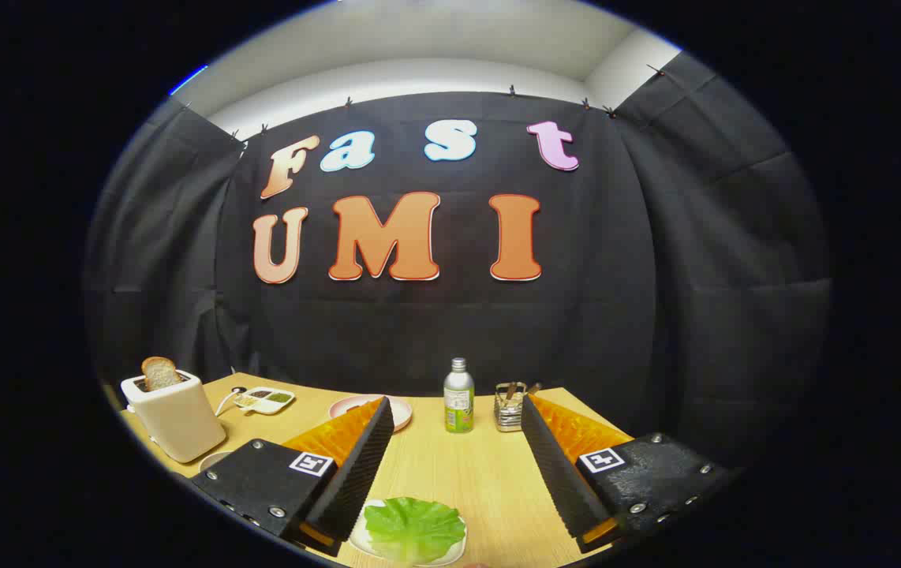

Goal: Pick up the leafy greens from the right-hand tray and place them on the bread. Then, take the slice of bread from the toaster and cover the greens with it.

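The tool [458, 454] is held level above the wooden surface [466, 481], its two fingers [356, 473] spread wide apart with nothing between the pads. Both fingers point forward toward the booth's back wall, the gap between them open over bare wood.

Nearest to the onlooker, the leafy greens [413, 528] lie on a white tray [364, 544], low between the finger bases and closer to the left finger. The greens are untouched by either finger.

Beyond the fingertips, near the middle of the surface, a green-labelled bottle [458, 397] with a silver cap stands upright. Just beside it on the right sits a small metal holder [510, 406]. To the left of the bottle, a pink plate [399, 409] lies partly hidden behind the left fingertip. Further left is a small white divided dish [264, 400] with dark and green contents.

At the far left edge stands a cream toaster [174, 414], with a slice of bread [158, 372] rising upright from its slot.
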### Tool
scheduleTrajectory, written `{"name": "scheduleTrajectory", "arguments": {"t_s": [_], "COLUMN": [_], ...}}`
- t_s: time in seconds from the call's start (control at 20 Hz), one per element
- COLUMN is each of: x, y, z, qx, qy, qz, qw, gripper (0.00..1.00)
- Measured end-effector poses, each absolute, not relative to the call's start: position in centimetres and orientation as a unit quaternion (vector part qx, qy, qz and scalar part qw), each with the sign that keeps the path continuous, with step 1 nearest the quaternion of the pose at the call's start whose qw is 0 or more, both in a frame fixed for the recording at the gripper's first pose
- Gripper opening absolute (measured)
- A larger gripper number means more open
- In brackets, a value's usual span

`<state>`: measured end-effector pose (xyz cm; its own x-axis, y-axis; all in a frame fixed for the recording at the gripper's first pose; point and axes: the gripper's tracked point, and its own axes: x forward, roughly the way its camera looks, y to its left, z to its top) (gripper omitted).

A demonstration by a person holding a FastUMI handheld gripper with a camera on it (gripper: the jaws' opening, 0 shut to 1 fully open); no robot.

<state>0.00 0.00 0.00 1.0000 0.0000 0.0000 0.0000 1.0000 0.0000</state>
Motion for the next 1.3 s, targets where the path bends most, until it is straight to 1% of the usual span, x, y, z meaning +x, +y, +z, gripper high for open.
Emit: {"name": "scheduleTrajectory", "arguments": {"t_s": [0.75,0.95,1.1,1.3], "x": [-0.2,0.2,0.6,1.0], "y": [0.3,0.9,1.7,3.1], "z": [-0.8,-1.7,-3.5,-8.1], "qx": [0.0,-0.003,-0.004,-0.001], "qy": [0.002,0.012,0.036,0.096], "qz": [-0.009,-0.002,0.007,0.023], "qw": [1.0,1.0,0.999,0.995], "gripper": [0.97,0.98,0.98,0.98]}}
